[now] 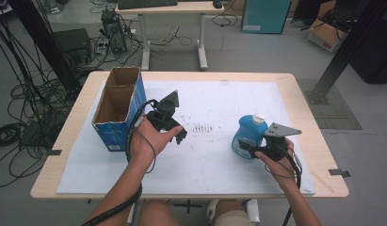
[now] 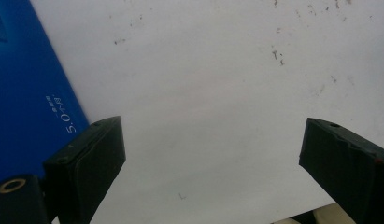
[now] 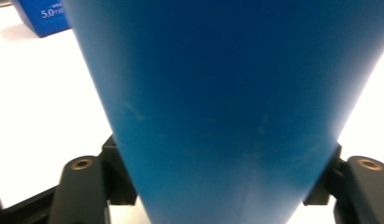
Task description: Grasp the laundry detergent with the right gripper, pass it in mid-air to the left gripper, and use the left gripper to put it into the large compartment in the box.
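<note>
While the right gripper (image 1: pixel 251 149) clamps the blue bottle (image 1: pixel 247 134) at its base, the bottle stands on the white mat (image 1: pixel 219 165) at about 3 o'clock. Left gripper (image 1: pixel 179 134), jaws wide apart, hovers near centre; the open cardboard box (image 1: pixel 116 110) sits at 9 o'clock.

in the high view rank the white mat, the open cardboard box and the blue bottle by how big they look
1. White mat, by far the largest.
2. Open cardboard box.
3. Blue bottle, smallest, with the right tool at its side.
</note>
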`<state>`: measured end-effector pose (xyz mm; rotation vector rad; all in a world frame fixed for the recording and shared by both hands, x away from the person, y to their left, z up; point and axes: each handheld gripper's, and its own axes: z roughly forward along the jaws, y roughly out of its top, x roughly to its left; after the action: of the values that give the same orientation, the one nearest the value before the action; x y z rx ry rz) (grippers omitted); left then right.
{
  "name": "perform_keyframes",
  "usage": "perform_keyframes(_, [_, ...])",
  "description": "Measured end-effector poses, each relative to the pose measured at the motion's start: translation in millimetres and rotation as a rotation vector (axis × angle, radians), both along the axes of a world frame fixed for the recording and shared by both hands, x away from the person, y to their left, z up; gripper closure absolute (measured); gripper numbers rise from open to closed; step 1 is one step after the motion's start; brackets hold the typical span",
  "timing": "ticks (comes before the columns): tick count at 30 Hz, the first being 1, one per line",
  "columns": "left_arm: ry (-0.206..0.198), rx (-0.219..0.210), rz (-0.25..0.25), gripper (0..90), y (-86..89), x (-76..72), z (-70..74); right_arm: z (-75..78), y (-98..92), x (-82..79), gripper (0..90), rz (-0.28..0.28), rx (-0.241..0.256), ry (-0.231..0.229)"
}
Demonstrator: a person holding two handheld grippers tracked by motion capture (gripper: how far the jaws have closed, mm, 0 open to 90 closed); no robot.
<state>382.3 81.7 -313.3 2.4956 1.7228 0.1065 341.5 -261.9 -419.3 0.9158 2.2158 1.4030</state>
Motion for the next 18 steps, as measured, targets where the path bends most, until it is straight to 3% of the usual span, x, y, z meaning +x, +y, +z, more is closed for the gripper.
perform_keyframes(3, [-0.003, 0.001, -0.001, 7.3, -0.1, 0.2, 0.2, -0.8, 0.4, -0.4, 39.9, 0.018, 0.006, -0.001])
perform_keyframes(18, [-0.003, 0.005, -0.003, 7.3, 1.1, -1.1, 1.0, -1.1, 0.1, -0.2, 40.8, 0.022, 0.01, 0.001])
